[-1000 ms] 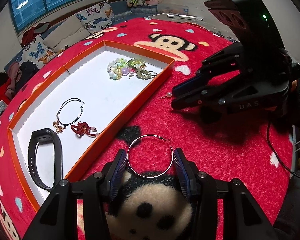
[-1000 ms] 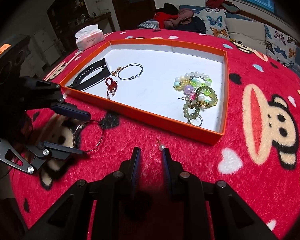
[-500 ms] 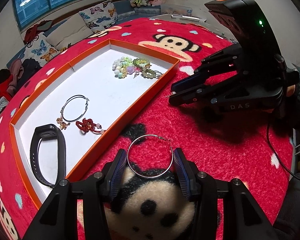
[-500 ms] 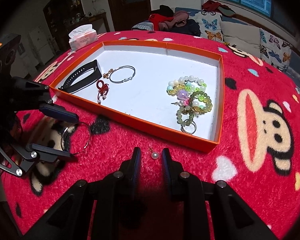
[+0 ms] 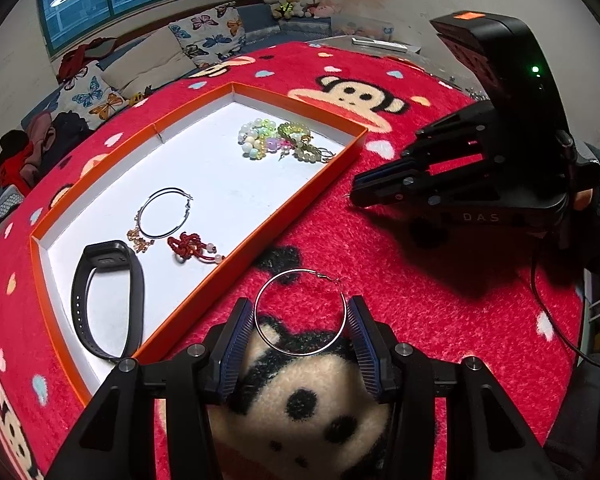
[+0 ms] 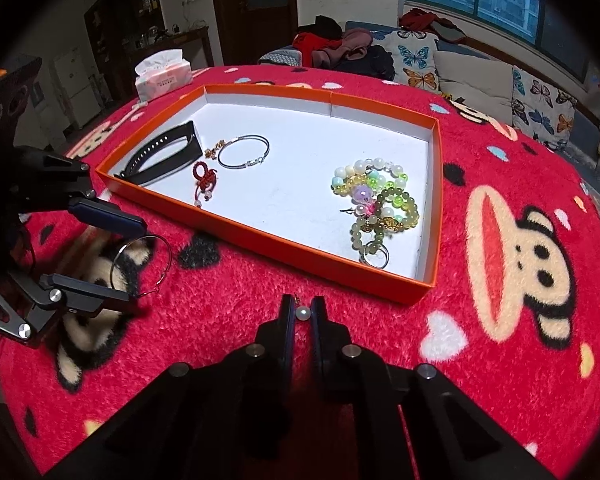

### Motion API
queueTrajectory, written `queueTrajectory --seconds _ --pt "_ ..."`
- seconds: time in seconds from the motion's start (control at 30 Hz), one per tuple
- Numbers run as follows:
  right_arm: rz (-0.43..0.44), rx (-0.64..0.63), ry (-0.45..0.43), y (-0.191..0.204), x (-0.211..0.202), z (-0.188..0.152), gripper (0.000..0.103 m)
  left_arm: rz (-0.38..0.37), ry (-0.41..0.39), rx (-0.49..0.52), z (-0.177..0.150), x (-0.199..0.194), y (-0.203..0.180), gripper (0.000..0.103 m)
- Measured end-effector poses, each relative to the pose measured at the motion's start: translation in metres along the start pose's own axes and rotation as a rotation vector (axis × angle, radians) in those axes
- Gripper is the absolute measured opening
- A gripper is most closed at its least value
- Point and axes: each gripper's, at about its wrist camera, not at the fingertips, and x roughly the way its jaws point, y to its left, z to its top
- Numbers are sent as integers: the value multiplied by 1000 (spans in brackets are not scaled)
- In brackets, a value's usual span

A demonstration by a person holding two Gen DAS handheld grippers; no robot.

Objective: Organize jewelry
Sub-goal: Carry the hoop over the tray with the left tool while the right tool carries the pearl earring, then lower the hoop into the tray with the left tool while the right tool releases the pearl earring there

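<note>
Fuzzy cloth [image 5: 440, 300] (shiny metal hoop [image 5: 300, 312]).

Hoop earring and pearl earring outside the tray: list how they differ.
1. The hoop earring is a large bare silver ring; the pearl earring is a small white bead on a thin hook.
2. The hoop spans the left gripper's wide jaws; the pearl sits between the right gripper's nearly closed jaws.
Both are over the red blanket, outside the orange tray.

Warm indoor light is falling from above, brightening the white tray floor [image 5: 220, 184] almost to glare. The right tool [image 5: 356, 196] is casting a dark, soft shadow on the red surface [image 5: 440, 320]. Fisheye bending is curving the edges, and black vignetting is darkening every corner. Focus is staying sharp near centre.
</note>
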Motion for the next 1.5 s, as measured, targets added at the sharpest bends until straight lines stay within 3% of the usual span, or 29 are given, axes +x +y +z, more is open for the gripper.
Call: queueTrajectory --seconds 0.33,0.63,1.0,1.5 --pt "31 40 -73 -2 -26 12 10 28 -57 -54 13 -24 14 52" --pt "26 81 -120 -13 -22 35 10 87 -97 -120 49 -27 50 52" --pt "14 144 -77 -29 6 41 10 105 -41 -189 84 17 90 52" --pt "13 147 -43 -29 15 37 10 111 22 -209 92 57 98 52"
